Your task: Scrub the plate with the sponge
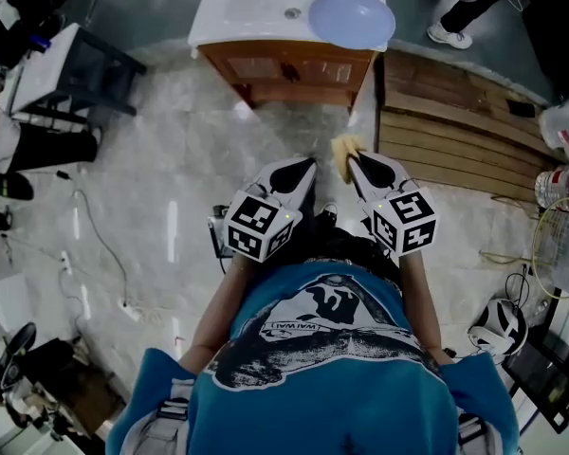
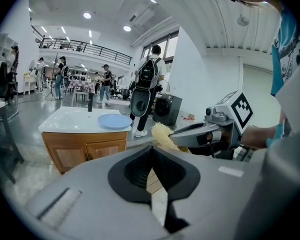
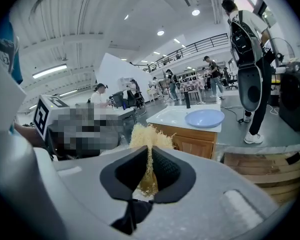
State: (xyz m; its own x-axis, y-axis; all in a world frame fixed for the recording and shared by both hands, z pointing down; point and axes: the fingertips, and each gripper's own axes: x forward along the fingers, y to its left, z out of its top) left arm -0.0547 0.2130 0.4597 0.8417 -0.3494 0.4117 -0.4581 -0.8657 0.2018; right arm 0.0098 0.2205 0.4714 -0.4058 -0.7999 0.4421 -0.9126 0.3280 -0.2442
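right tool point(image 3: 150, 153): pinches sponge point(image 3: 148, 134) mid-body; likely soft, light, springy | left tool point(image 2: 151, 156): pressed together, empty | plate point(image 1: 352, 18): on counter point(image 1: 235, 12), well ahead; likely stiff, slick, breakable; brace at rim

Bright overhead lights, fisheye edges, w/ vignetting

A large, bright hall with a pale, marbled floor point(image 1: 171, 159). A wooden cabinet point(image 1: 289, 66) carries a white sink top point(image 1: 247, 8). Beside it lies a slatted wooden platform point(image 1: 446, 131). Round ceiling lights point(image 2: 87, 15) shine above a railed balcony point(image 2: 85, 48), perhaps a mezzanine with desks.
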